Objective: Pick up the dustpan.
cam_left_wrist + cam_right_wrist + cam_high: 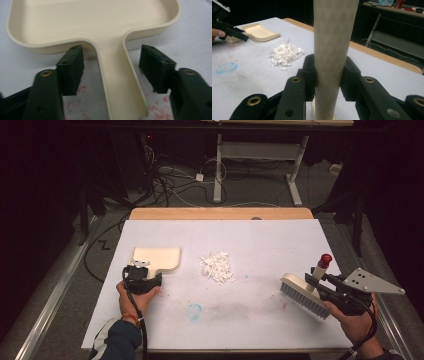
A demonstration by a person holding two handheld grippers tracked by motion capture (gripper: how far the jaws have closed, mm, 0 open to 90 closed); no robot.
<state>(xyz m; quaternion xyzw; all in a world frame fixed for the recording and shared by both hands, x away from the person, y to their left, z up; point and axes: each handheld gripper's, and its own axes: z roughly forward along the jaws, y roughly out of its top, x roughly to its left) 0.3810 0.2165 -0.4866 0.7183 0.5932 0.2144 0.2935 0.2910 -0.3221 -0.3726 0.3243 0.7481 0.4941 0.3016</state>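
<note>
A cream dustpan (156,257) lies flat at the left of the white sheet, its handle pointing toward me. My left gripper (148,277) sits at that handle; in the left gripper view the dustpan (95,22) handle runs between the two pads (71,67), with a gap on each side, so the left gripper (112,62) is open. A pile of white paper scraps (217,266) lies mid-table. At the right, my right gripper (315,282) is shut on the pale handle of a brush (302,296), bristles down near the sheet. The brush handle (333,37) stands upright between the pads.
The white sheet (260,240) covers the table, with a wooden strip (220,213) at the far edge. A blue smear (194,310) and reddish stains mark the sheet near me. Cables and desk legs lie on the floor beyond.
</note>
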